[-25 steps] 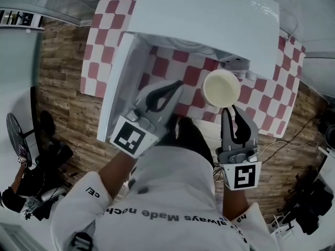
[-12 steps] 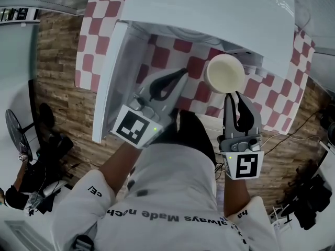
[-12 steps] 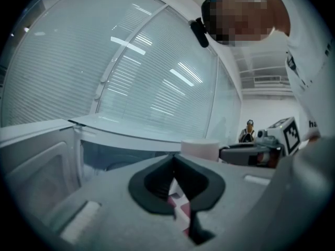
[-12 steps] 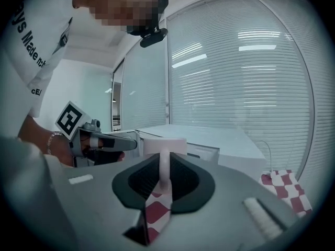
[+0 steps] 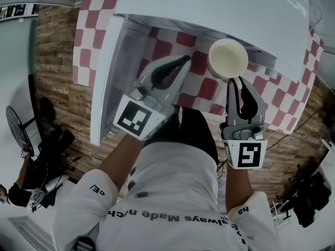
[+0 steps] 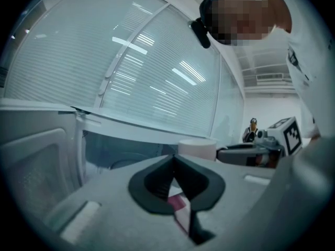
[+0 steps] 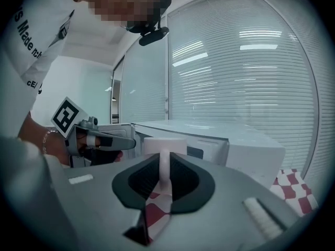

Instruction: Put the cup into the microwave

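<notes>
A cream cup hangs in front of the open white microwave, just at the right part of its opening. My right gripper is shut on the cup's handle. In the right gripper view the handle stands upright between the jaws, with the cup beyond them. The microwave door is swung open to the left. My left gripper is shut and holds nothing, its tips near the opening beside the door. From the left gripper view, the cup is to the right.
A red-and-white checked cloth covers the table under the microwave. The wood floor lies to the left. A person stands far off. Window blinds fill the wall behind the microwave.
Both grippers have moved forward toward the microwave opening, and the cup has gone with the right one. The grip on the handle is unchanged.
</notes>
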The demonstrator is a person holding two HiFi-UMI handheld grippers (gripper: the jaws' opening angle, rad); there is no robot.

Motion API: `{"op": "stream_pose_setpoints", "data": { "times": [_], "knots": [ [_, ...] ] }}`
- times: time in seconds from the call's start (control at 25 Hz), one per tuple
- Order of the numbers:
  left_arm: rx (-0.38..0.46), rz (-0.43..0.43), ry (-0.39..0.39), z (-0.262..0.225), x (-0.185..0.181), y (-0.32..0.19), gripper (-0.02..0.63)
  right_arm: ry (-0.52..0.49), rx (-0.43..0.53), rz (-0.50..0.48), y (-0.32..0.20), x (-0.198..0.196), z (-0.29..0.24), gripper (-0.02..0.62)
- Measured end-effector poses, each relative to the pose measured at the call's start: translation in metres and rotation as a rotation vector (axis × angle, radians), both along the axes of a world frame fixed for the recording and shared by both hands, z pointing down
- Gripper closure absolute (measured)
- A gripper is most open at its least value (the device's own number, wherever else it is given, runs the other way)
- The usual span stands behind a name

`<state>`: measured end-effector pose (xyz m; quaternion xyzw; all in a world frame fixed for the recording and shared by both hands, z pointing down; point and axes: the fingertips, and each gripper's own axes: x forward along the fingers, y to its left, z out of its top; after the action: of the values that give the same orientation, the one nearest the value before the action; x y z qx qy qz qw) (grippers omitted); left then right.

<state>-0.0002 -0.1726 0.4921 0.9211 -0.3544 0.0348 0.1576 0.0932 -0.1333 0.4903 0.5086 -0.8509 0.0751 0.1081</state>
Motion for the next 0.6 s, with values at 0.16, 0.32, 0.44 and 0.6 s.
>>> {"op": "stream_pose_setpoints", "data": {
  "times": [0.16, 0.32, 0.44, 0.6],
  "knots": [
    [-0.001, -0.003, -0.01, 0.012, 0.0, -0.008, 0.603, 0.003, -0.004, 0.002, -0.008, -0.003, 0.013, 0.552],
    [-0.009, -0.005, -0.016, 0.023, 0.0, -0.015, 0.603, 0.01, -0.012, -0.007, -0.014, -0.008, 0.025, 0.552],
    [-0.011, -0.005, -0.02, 0.029, -0.001, -0.02, 0.603, 0.013, -0.018, -0.01, -0.018, -0.011, 0.033, 0.552],
    [-0.015, -0.01, -0.025, 0.039, -0.002, -0.026, 0.603, 0.017, -0.023, -0.006, -0.025, -0.014, 0.044, 0.552]
  ]
}}
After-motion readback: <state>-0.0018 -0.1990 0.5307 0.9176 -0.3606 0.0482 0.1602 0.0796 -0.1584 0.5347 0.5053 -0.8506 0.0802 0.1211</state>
